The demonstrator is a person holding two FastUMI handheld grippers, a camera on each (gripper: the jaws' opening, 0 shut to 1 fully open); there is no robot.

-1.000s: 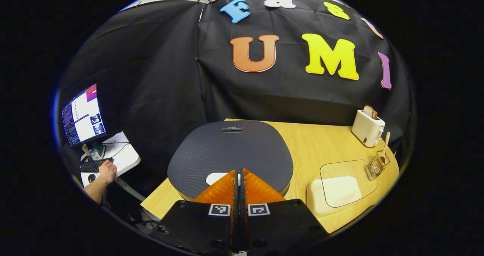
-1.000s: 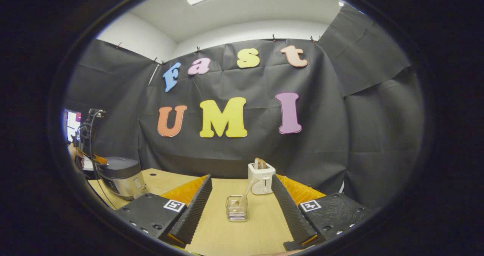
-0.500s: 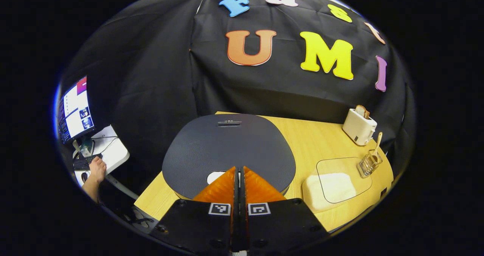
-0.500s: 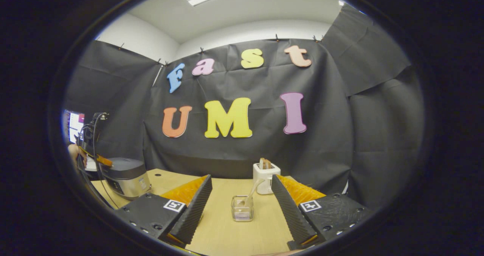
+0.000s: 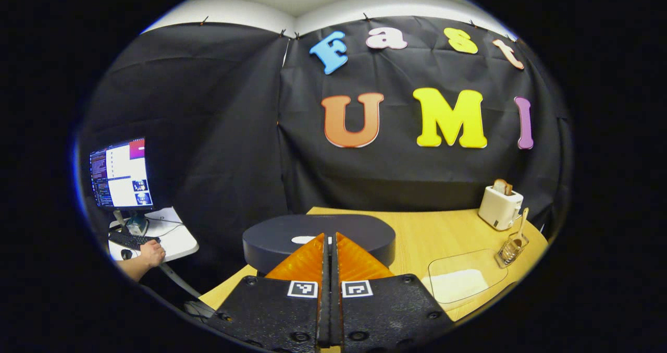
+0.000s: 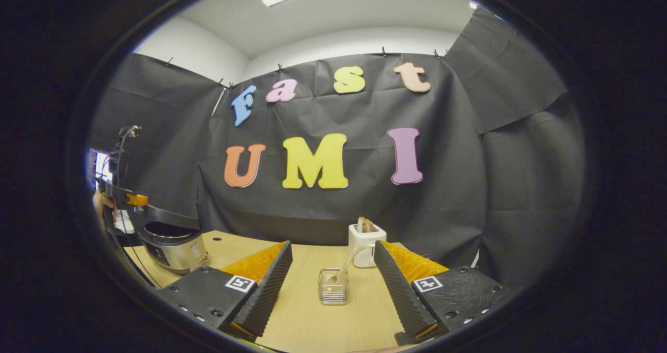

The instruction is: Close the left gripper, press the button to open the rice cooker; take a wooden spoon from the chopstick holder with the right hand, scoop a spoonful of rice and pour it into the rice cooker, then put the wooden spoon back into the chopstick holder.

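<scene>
Left gripper (image 5: 329, 238): fingers pressed together, empty, hiding part of the dark round rice cooker lid (image 5: 365, 235). Right gripper (image 6: 333, 262): fingers spread wide, empty. Clear chopstick holder (image 6: 333, 293) with pale wooden spoon (image 6: 346, 265) between them on the light wooden table (image 6: 312, 321).

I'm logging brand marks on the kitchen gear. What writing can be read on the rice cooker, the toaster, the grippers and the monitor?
Nothing here can be quoted.
On the rice cooker: front panel marks, too small to read.
On the toaster: no legible writing.
On the left gripper and the right gripper: square coded tags, no words.
On the monitor: too small to read.
</scene>
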